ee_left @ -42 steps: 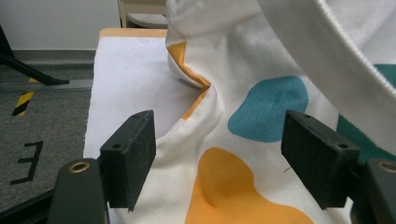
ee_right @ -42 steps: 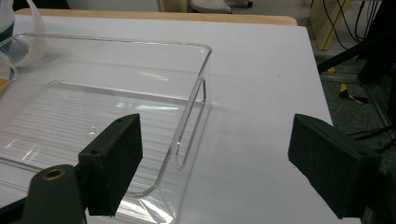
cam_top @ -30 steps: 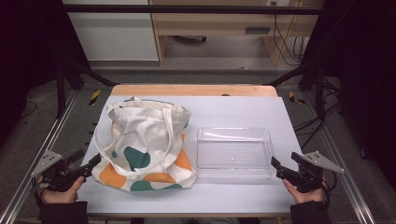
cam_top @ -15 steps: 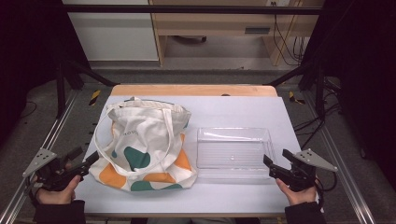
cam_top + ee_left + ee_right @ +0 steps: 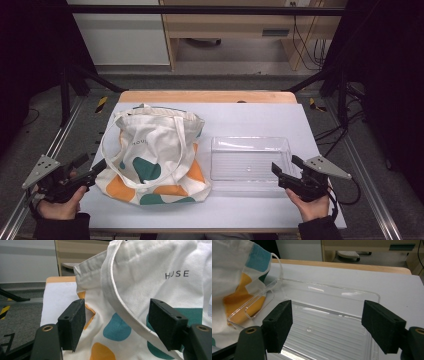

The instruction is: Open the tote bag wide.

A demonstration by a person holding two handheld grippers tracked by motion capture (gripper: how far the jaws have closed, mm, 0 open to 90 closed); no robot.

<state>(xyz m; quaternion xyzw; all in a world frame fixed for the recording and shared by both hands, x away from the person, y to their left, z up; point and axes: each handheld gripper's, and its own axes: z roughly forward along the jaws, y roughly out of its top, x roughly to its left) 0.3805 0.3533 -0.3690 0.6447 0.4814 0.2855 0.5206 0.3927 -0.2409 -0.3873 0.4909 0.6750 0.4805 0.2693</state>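
A cream tote bag point(image 5: 155, 155) with teal and orange blobs lies flat on the left half of the table, its handles looped over it. The bag point(image 5: 150, 290) carries dark lettering in the left gripper view. My left gripper point(image 5: 90, 167) is open at the bag's lower left corner, jaws wide with the bag's strap between them, not touching. A clear plastic tray point(image 5: 250, 162) sits empty to the right of the bag. My right gripper point(image 5: 287, 167) is open at the tray's near right corner, and the tray point(image 5: 329, 312) lies just beyond its jaws.
The table top point(image 5: 250, 117) is pale grey-white with a wooden strip along its far edge. Metal rails run along both sides of the table. Cables hang at the back right, and a shelf unit stands behind the table.
Both hands have moved a little. The right gripper came inward and forward to the tray's near right corner. The left gripper shifted left, then edged back toward the bag's corner.
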